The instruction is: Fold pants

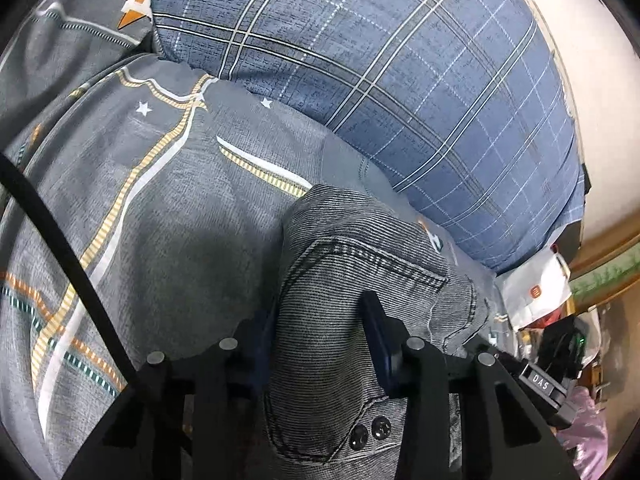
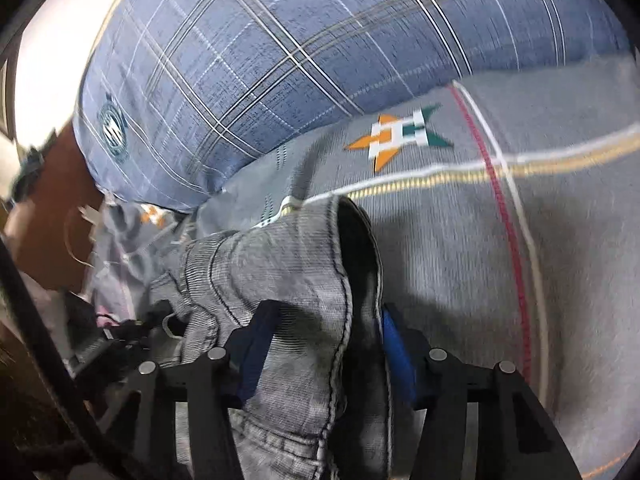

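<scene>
The grey denim pants [image 1: 360, 248] lie bunched on a grey patterned bedsheet [image 1: 160, 220]. A thick fold with a pocket seam and two dark buttons runs up between the fingers of my left gripper [image 1: 318, 312]. That fold fills the gap from pad to pad, so the gripper is shut on it. In the right wrist view the pants [image 2: 280, 248] show a stitched waistband edge with a dark inside. My right gripper [image 2: 326, 312] stands wide astride that edge. Cloth spills past its left finger [image 2: 256, 336], and the jaws look open around it.
A large blue plaid pillow [image 1: 380, 60] [image 2: 260, 60] lies just beyond the pants. A white bag [image 1: 536, 292] and clutter sit past the bed's right side. A black cable [image 1: 60, 240] crosses the left view. The sheet [image 2: 460, 260] stretches out to the right.
</scene>
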